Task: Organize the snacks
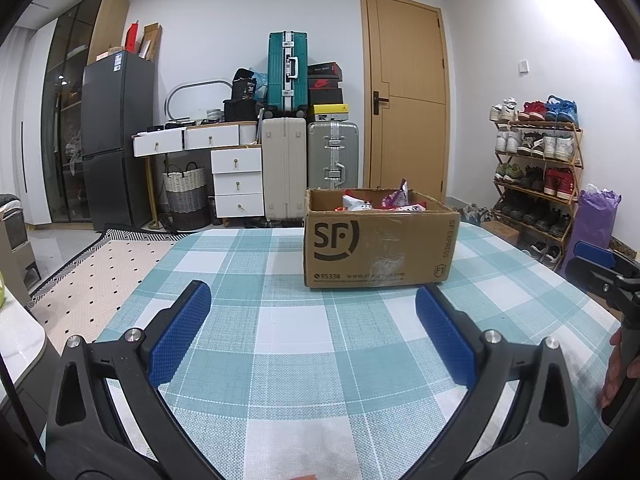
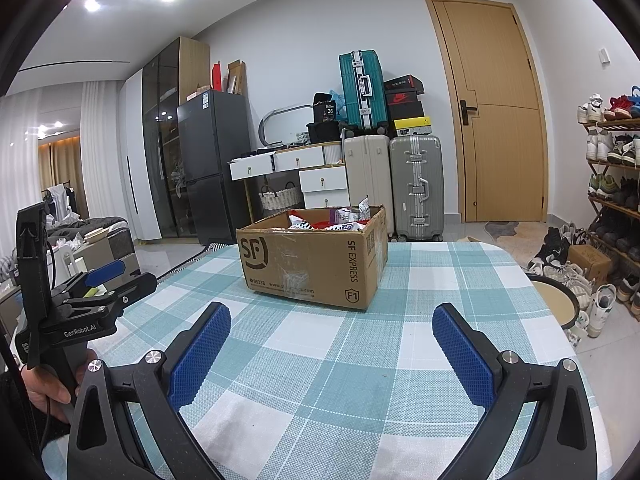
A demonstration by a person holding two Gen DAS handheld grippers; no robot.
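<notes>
A brown SF Express cardboard box (image 1: 378,246) stands on the teal checked tablecloth (image 1: 292,332), open at the top, with several snack packets (image 1: 378,202) inside. It also shows in the right wrist view (image 2: 316,262), with the packets (image 2: 332,219) showing above its rim. My left gripper (image 1: 312,320) is open and empty, low over the cloth a short way in front of the box. My right gripper (image 2: 332,344) is open and empty, in front of the box and to its right. Each gripper shows at the edge of the other's view.
The table's right edge (image 2: 560,320) drops to a round stool (image 2: 554,300) and loose shoes. A shoe rack (image 1: 536,168) stands at the right wall. Suitcases (image 1: 308,160), white drawers (image 1: 236,176) and a dark fridge (image 1: 116,140) stand behind the table.
</notes>
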